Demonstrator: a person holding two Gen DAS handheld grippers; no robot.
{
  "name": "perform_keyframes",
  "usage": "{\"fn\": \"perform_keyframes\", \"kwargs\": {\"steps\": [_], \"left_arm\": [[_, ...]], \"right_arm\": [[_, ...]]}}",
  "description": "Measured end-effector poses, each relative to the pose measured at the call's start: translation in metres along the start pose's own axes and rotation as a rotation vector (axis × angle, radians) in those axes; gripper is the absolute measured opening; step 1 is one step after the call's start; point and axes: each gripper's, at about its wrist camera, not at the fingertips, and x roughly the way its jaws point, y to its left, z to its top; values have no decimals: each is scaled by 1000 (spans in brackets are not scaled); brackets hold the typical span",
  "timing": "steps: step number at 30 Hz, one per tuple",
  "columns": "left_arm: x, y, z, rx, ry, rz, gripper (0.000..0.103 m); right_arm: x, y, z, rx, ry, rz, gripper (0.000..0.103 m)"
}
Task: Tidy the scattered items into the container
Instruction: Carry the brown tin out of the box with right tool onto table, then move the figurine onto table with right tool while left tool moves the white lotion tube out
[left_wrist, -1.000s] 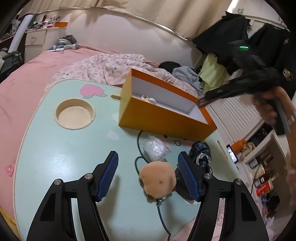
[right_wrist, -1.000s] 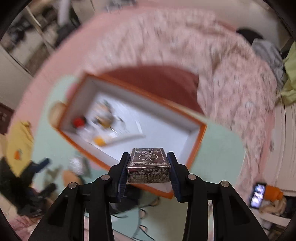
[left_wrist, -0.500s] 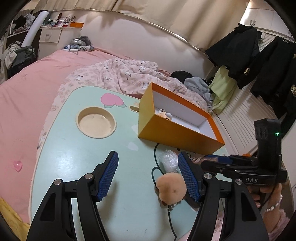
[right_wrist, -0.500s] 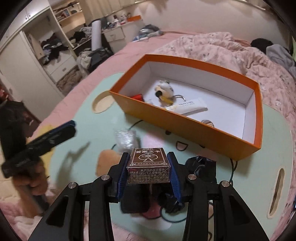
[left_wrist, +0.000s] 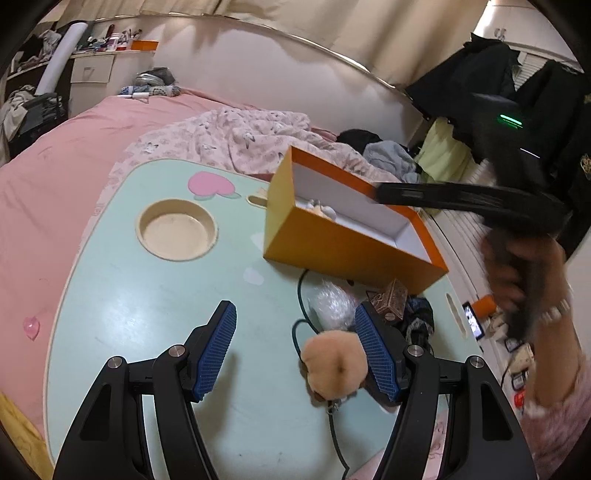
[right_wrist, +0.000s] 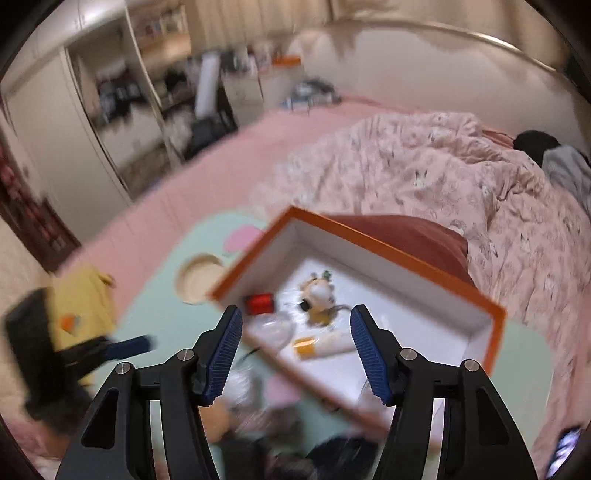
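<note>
A low mint-green table (left_wrist: 122, 295) with a round beige recessed cup well (left_wrist: 177, 229) at its ten o'clock stands on a wide pink-sheeted bed (left_wrist: 55, 162). A rumpled pale pink printed quilt (left_wrist: 236, 140) lies at twelve o'clock beyond the table. A plain cream wall (left_wrist: 258, 62) runs behind the bed. At eleven o'clock stands a cluttered white drawer unit (left_wrist: 92, 70); at two o'clock dark garments (left_wrist: 480, 74) hang. A tall white wardrobe (right_wrist: 66, 155) fills the left side of the right wrist view, blurred.
</note>
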Motion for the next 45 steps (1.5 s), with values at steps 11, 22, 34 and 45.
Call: {"fn": "perform_keyframes", "kwargs": {"steps": [11, 22, 34, 45], "left_arm": [[-12, 1, 9, 6, -28, -2, 67], [32, -92, 112, 411, 122, -65, 67], [219, -149, 104, 450, 741, -18, 55], [227, -117, 120, 429, 732, 82, 47]], "right_arm": [[88, -18, 11, 78, 208, -18, 35], [-75, -48, -38, 278, -198, 69, 35], [-143, -72, -142, 408, -294, 106, 35], [-136, -76, -149, 440, -307, 146, 35]]}}
